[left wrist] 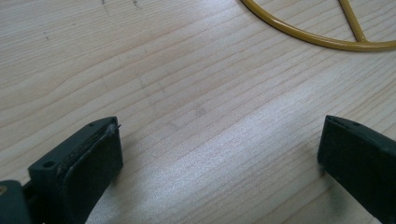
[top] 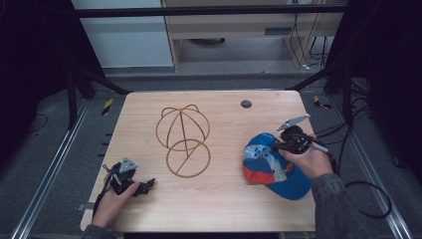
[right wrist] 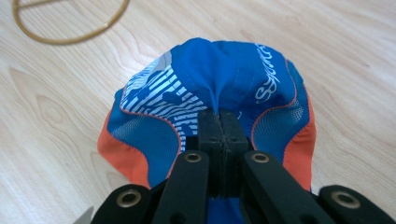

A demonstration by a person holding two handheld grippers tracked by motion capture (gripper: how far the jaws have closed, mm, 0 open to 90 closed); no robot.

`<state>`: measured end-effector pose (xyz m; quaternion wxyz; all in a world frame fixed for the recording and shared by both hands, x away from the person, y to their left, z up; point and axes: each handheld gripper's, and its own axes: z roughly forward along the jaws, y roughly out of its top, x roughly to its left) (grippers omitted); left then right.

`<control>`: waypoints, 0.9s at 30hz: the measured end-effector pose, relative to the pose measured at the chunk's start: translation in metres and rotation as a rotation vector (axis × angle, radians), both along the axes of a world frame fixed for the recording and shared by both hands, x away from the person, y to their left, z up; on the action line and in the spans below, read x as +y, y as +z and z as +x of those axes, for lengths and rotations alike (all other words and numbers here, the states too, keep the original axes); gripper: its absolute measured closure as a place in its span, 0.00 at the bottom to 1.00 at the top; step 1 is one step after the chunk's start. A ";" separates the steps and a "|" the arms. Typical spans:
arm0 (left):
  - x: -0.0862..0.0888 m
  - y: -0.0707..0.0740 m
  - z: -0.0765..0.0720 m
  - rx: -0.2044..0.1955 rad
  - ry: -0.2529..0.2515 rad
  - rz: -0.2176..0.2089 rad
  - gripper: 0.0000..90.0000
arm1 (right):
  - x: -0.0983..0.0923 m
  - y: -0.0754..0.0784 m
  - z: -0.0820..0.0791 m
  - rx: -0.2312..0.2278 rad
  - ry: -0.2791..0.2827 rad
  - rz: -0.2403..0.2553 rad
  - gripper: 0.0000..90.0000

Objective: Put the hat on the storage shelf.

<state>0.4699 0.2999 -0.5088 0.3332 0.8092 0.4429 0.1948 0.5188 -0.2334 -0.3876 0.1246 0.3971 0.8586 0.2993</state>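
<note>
Black jaws of the right gripper (right wrist: 223, 122) are seen pressed fully together in the right gripper view, with a fold of the blue cap (right wrist: 219, 79) pinched between their pads, so that the fabric is drawn up into a crease at the tips. Orange side panels, blue mesh and a white striped print are shown on the cap, which is spread on the wooden table (right wrist: 56, 116) below the jaws. From the high view, the cap (top: 271, 167) is found at the right side of the table (top: 219, 209), with the right gripper (top: 278, 145) held over its far edge by the person's right hand (top: 311, 160). Near the front left corner, the left gripper (top: 148, 186) is held low over the table by the left hand (top: 115, 199); in the left gripper view its jaws are spread wide, nothing is held between them, and bare wood is seen in the gap. A golden wire frame (top: 183, 140), dome-shaped with a ring base, is lain at the middle of the table, well apart from the cap; part of its ring (left wrist: 322, 39) is caught in the left gripper view
</note>
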 end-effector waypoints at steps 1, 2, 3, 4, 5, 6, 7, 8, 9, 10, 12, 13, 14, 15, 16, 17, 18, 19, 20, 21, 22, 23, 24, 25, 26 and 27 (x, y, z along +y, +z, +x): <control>0.000 0.000 0.000 0.000 0.000 0.000 0.00 | 0.000 0.000 0.000 0.000 0.000 0.000 1.00; 0.000 0.000 0.000 0.000 0.000 0.000 0.00 | -0.003 0.006 -0.002 -0.013 0.001 0.021 1.00; 0.000 0.000 0.000 0.000 0.000 0.000 0.00 | -0.003 0.006 -0.002 -0.013 0.001 0.021 1.00; 0.000 0.000 0.000 0.000 0.000 0.000 0.00 | -0.004 0.009 -0.003 -0.015 0.000 0.027 1.00; 0.000 0.000 0.000 0.000 0.000 0.000 0.00 | -0.005 0.016 -0.004 -0.033 0.003 0.033 1.00; 0.000 0.000 0.000 0.000 0.000 0.000 0.00 | -0.005 0.019 -0.004 -0.042 -0.001 0.041 1.00; 0.000 0.000 0.000 0.000 0.000 0.000 0.00 | -0.006 0.023 -0.005 -0.048 -0.004 0.049 1.00; 0.000 0.000 0.000 0.000 0.000 0.000 0.00 | -0.006 0.023 -0.005 -0.048 -0.004 0.049 1.00; 0.000 0.000 0.000 0.000 0.000 0.000 0.00 | -0.006 0.030 -0.005 -0.067 -0.007 0.071 1.00; 0.000 0.000 0.000 0.000 0.000 0.000 0.00 | -0.005 0.034 -0.005 -0.081 -0.006 0.083 1.00; 0.000 0.000 0.000 0.000 0.000 0.000 0.00 | -0.005 0.037 -0.006 -0.089 -0.008 0.097 1.00; 0.000 0.000 0.000 0.000 0.000 0.000 0.00 | -0.003 0.045 -0.007 -0.115 -0.015 0.106 1.00; 0.000 0.000 0.000 0.000 0.000 0.000 0.00 | -0.003 0.045 -0.007 -0.115 -0.015 0.106 1.00; 0.000 0.000 0.000 0.000 0.000 0.000 0.00 | -0.002 0.048 -0.007 -0.124 -0.017 0.114 1.00; 0.000 0.000 0.000 0.000 0.000 0.000 0.00 | 0.000 0.055 -0.007 -0.144 -0.024 0.132 1.00; 0.000 0.000 0.000 0.000 0.000 0.000 0.00 | 0.001 0.058 -0.008 -0.156 -0.025 0.141 1.00; 0.000 0.000 0.000 0.000 0.000 0.000 0.00 | 0.003 0.062 -0.008 -0.164 -0.027 0.155 1.00; 0.000 0.000 0.000 0.000 0.000 0.000 0.00 | 0.003 0.062 -0.008 -0.164 -0.027 0.155 1.00; 0.000 0.000 0.000 0.000 0.000 0.000 0.00 | 0.005 0.069 -0.010 -0.183 -0.032 0.173 1.00; 0.000 0.000 0.000 0.000 0.000 0.000 0.00 | 0.005 0.069 -0.010 -0.183 -0.032 0.173 1.00; 0.000 0.000 0.000 0.000 0.000 0.000 0.00 | 0.006 0.073 -0.010 -0.192 -0.030 0.185 1.00; 0.000 0.000 0.000 0.000 0.000 0.000 0.00 | 0.008 0.077 -0.011 -0.201 -0.032 0.194 1.00; 0.000 0.000 0.000 0.000 0.000 0.000 0.00 | 0.010 0.085 -0.012 -0.220 -0.029 0.206 1.00; 0.000 0.000 0.000 0.000 0.000 0.000 0.00 | 0.011 0.089 -0.012 -0.225 -0.028 0.213 1.00; 0.000 0.000 0.000 0.000 -0.001 0.000 0.00 | 0.011 0.089 -0.012 -0.225 -0.028 0.213 1.00; 0.000 0.000 0.000 0.000 -0.001 0.000 0.00 | 0.013 0.092 -0.012 -0.233 -0.024 0.219 1.00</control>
